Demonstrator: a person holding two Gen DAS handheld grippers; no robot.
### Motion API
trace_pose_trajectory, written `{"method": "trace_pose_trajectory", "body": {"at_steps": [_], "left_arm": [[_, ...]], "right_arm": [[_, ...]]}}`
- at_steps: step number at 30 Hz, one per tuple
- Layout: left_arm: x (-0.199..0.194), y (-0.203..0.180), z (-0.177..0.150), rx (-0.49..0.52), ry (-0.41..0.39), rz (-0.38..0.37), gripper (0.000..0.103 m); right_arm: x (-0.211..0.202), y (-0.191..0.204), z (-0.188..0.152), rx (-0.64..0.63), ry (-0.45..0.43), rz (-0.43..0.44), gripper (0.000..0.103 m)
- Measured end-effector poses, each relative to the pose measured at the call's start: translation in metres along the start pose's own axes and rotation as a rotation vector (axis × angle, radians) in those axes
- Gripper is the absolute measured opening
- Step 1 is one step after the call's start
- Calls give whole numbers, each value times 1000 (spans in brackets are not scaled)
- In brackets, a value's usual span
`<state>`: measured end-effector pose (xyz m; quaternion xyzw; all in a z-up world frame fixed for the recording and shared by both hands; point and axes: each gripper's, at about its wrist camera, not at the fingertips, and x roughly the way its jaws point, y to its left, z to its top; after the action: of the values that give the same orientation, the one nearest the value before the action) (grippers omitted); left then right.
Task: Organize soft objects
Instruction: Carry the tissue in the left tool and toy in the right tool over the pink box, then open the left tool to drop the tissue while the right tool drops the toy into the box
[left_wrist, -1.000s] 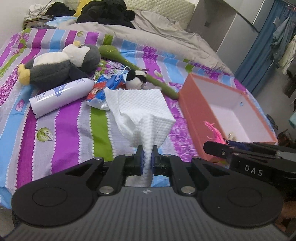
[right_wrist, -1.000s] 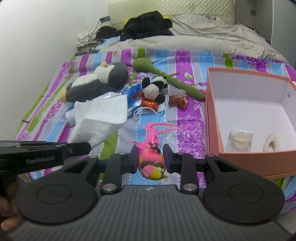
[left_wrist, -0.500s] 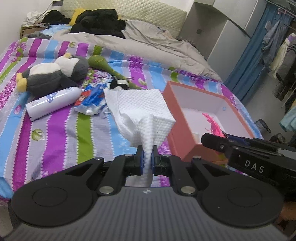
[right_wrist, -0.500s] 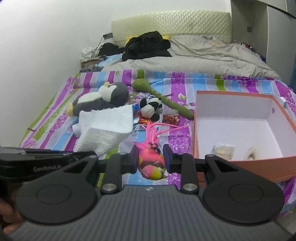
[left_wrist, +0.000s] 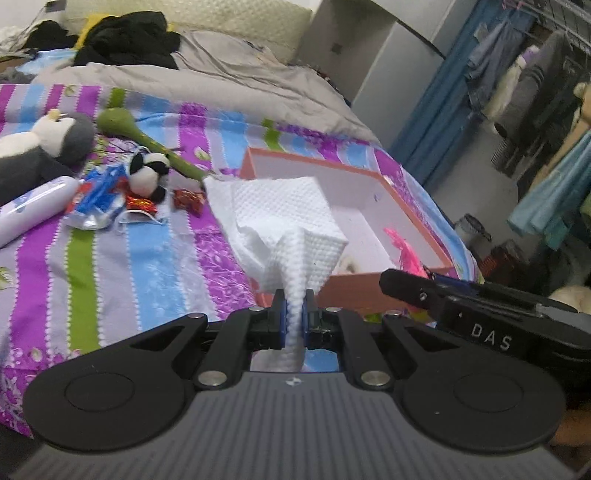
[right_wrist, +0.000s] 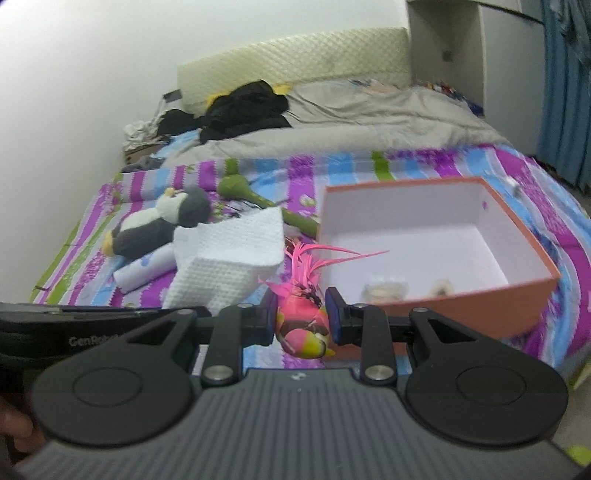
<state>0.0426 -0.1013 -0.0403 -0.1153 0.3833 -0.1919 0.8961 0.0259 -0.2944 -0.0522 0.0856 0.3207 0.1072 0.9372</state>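
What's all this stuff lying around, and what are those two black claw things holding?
White textured cloth: one, pinched in the left gripper.
Toy bird: one, pink and yellow with pink feathers, clamped in the right gripper.
Box: one, orange outside, white inside, open, on the bed; two small pale items inside.
Penguin plush: one, grey and white, on the striped bedspread.
Panda plush: one, small, black and white.
Green long-stemmed toy: one, behind the panda.
White bottle: one, lying down.
Red wrappers: a few, beside the panda.
Black clothes: a pile, near the headboard.
Left gripper: black, fingers shut.
Right gripper: black, fingers shut.
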Motion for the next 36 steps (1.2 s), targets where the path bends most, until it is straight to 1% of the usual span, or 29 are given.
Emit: {"method": "trace_pose_trajectory", "body": {"at_steps": [2, 7, 15, 24, 27, 33, 36], "left_arm": [[11, -6, 1, -1, 17, -23, 10], [41, -18, 10, 21, 57, -36, 10], [96, -26, 44, 13, 101, -49, 10], [179, -26, 77, 3, 180, -36, 10], [208, -26, 86, 20, 209, -29, 10], [259, -22, 98, 11, 258, -20, 10], [276, -19, 102, 10, 273, -10, 10]], "right_arm": [[3, -9, -3, 18, 15, -14, 31], [14, -30, -2, 57, 25, -44, 31], [45, -66, 12, 105, 50, -61, 31], [105, -113, 34, 131, 112, -85, 31], [128, -128, 40, 140, 137, -93, 31], [171, -157, 43, 169, 188, -100, 31], [185, -170, 41, 203, 201, -114, 32]]}}
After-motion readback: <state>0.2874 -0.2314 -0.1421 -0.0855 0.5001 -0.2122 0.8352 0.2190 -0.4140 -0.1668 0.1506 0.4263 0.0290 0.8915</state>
